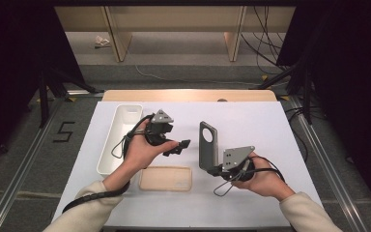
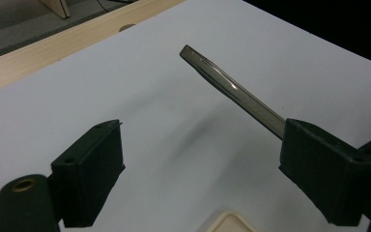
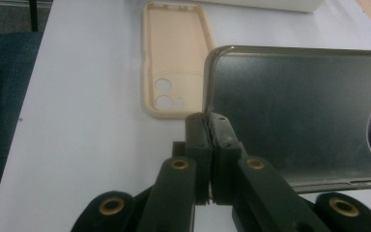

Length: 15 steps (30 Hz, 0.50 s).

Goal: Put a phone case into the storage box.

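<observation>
Grippers: 2. Phone cases: 2. Trays: 1.

Right gripper, near front right part of white table: jaws squeezed tight together on bottom corner of grey case. Case held up off table, standing on its end, big round camera hole at top. In right gripper view, same grey case seen from inside, pinched at its edge betw. the 2 jaws.

Left gripper, near middle of table: jaws wide apart, nothing betw. them. In left gripper view, grey case seen edge-on, sticking up past right-hand jaw, apart from left gripper.

Tan case: flat on table, open side up, near front edge, betw. the 2 hands. Also seen in right gripper view, tan case, w/ 3 small camera holes.

White tray: long, along left edge of table, just beside left hand. Right hand near front right.
</observation>
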Each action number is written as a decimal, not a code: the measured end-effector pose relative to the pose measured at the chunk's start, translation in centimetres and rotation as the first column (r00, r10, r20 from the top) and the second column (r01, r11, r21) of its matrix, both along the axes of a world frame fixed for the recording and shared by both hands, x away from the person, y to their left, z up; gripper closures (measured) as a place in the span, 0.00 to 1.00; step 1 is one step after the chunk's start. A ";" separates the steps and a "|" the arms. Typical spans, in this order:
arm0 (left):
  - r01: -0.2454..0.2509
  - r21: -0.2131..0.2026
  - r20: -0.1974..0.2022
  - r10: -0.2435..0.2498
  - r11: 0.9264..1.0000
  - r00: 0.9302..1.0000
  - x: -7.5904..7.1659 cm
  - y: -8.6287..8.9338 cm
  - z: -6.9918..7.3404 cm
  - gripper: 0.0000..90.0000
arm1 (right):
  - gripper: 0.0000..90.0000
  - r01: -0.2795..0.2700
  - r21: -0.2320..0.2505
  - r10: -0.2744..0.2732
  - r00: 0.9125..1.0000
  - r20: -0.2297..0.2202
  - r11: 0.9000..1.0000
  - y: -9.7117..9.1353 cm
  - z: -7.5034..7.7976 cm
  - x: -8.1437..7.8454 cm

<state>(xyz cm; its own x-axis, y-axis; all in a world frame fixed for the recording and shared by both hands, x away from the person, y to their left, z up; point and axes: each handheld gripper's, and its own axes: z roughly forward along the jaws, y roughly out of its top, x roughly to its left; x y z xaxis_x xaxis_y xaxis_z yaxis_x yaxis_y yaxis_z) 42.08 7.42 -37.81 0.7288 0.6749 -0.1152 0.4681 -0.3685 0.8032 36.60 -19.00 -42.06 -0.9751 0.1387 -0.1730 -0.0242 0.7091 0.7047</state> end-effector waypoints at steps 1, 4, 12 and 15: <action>0.001 0.006 -0.002 -0.001 1.000 1.000 0.2 -0.2 0.0 0.17 | 0.99 0.000 -0.002 0.000 1.000 0.002 1.000 0.0 0.0 0.0; 0.002 0.013 -0.019 -0.001 1.000 1.000 0.8 -0.9 0.0 0.17 | 0.99 0.001 -0.001 -0.001 1.000 0.002 1.000 0.1 0.1 -0.1; -0.003 0.013 -0.068 0.004 1.000 0.998 2.3 -2.2 -0.2 0.17 | 0.99 -0.010 0.001 0.010 1.000 0.009 1.000 0.4 0.1 -0.2; -0.008 0.019 -0.078 0.009 1.000 0.997 2.9 -2.5 -0.2 0.17 | 0.99 -0.014 0.000 0.014 1.000 0.010 1.000 0.5 0.1 -0.2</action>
<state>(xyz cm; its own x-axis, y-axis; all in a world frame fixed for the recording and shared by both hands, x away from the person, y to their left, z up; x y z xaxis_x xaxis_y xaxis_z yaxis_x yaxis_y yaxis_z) 44.94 4.95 -37.96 0.7124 0.6835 -0.1587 0.5322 -0.3789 0.7571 36.42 -18.46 -42.00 -0.9752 0.1254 -0.1823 -0.0406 0.7084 0.7046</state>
